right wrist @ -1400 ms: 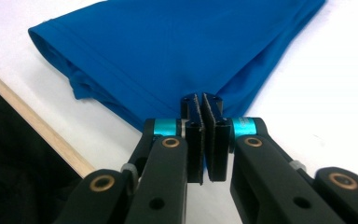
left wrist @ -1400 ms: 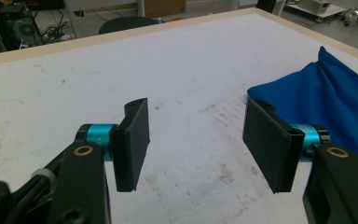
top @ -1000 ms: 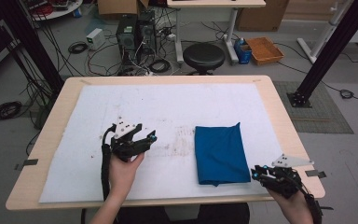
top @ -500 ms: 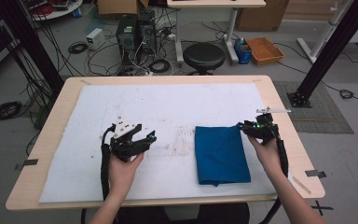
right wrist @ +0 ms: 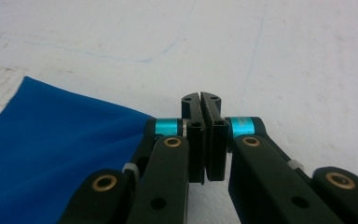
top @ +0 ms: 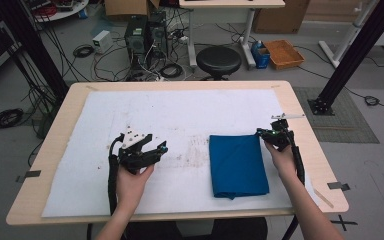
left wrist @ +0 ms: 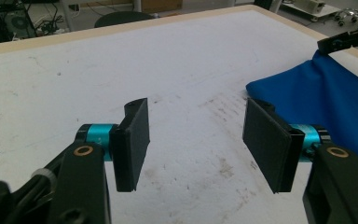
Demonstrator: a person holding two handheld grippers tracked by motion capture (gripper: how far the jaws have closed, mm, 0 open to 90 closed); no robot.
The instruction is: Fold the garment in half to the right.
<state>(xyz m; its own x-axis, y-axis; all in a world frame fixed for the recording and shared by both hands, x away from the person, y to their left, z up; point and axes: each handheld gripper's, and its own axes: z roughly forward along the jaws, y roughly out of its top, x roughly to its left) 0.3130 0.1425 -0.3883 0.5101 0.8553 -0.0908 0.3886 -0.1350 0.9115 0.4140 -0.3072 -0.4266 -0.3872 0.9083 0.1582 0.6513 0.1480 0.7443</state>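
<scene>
I am working at a pale wooden table with rounded corners (top: 60, 127), which is taking up the middle of the high view. Lying over most of its top is a white, matte sheet (top: 180, 110), scuffed with grey-brown smudges near the centre of the frame and faint blue pen lines in the right gripper view.

On the sheet, right of centre in the high view, a folded blue cloth (top: 237, 165) is resting as a smooth, soft rectangle; its upper right corner is rising in a small fold. In the left gripper view the same cloth (left wrist: 326, 98) is showing at the right edge, with that corner pulled up into a peak.

My right gripper (top: 270, 135), black with teal collars, is sitting at that upper right corner of the cloth. Its jaws have just been closing, and in the right gripper view the right gripper (right wrist: 204, 140) is showing its flat black pads pressed together; the cloth (right wrist: 51, 158) is running in beside and under the left jaw, though I cannot see fabric in the seam itself.

My left gripper (top: 155, 150) is hovering over the bare sheet at centre left, well apart from the cloth. Its flat, rectangular jaws are standing wide, with nothing between them.
</scene>
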